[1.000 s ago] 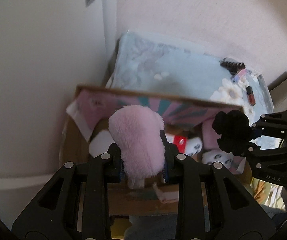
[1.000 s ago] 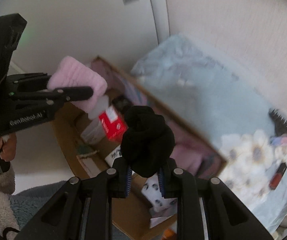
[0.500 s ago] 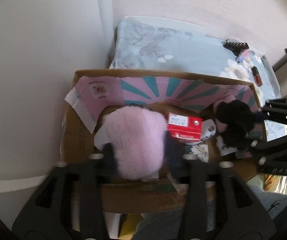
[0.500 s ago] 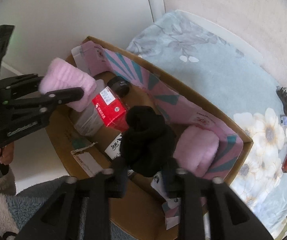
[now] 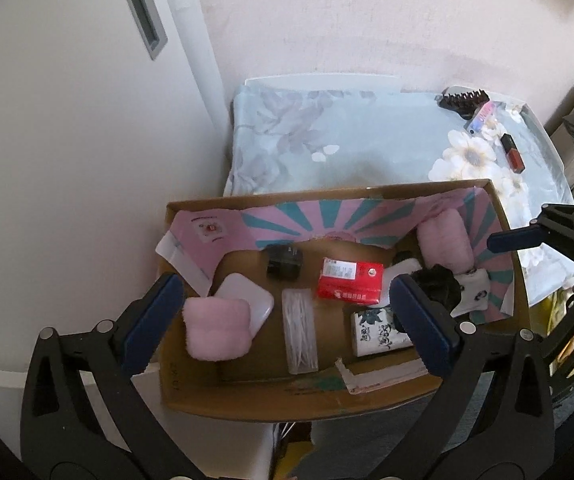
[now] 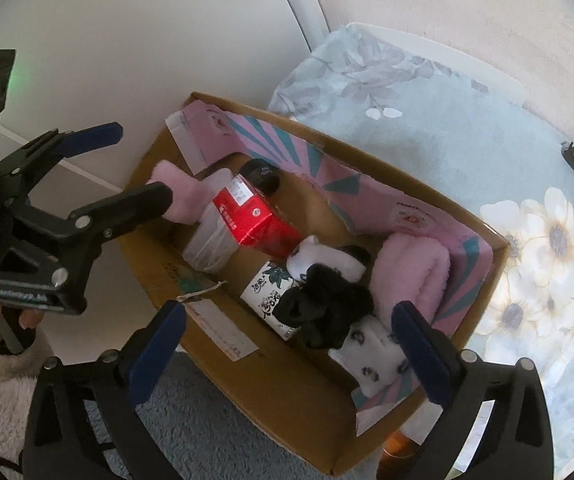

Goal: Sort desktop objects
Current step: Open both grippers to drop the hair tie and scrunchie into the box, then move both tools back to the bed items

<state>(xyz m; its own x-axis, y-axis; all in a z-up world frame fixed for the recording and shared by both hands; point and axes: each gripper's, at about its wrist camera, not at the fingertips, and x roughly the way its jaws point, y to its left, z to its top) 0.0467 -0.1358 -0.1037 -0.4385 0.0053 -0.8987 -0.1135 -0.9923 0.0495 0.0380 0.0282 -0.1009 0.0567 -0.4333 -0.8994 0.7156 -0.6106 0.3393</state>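
A cardboard box point(image 5: 247, 402) point(image 6: 287, 372) with a pink and teal liner stands beside the table. My left gripper point(image 5: 283, 292) is open above it; a fluffy pink sock roll point(image 5: 217, 330) point(image 6: 183, 192) lies in the box's left end. My right gripper point(image 6: 287, 320) is open above the right end; a black sock ball point(image 6: 327, 304) point(image 5: 437, 286) lies there on white patterned socks point(image 6: 371, 352). The right gripper also shows in the left wrist view point(image 5: 527, 236). A second pink roll point(image 5: 445, 240) point(image 6: 411, 276) lies at the right end.
In the box are a red carton point(image 5: 349, 282), a black jar point(image 5: 285, 260), a clear swab case point(image 5: 299, 330), a white case point(image 5: 243, 306) and a tissue pack point(image 5: 381, 330). The floral tablecloth point(image 5: 347, 148) holds a black comb point(image 5: 463, 100) and a red lipstick point(image 5: 512, 153).
Both grippers have opened. The pink roll has dropped from the left gripper and the black sock ball from the right gripper, both into the box. Both grippers have risen.
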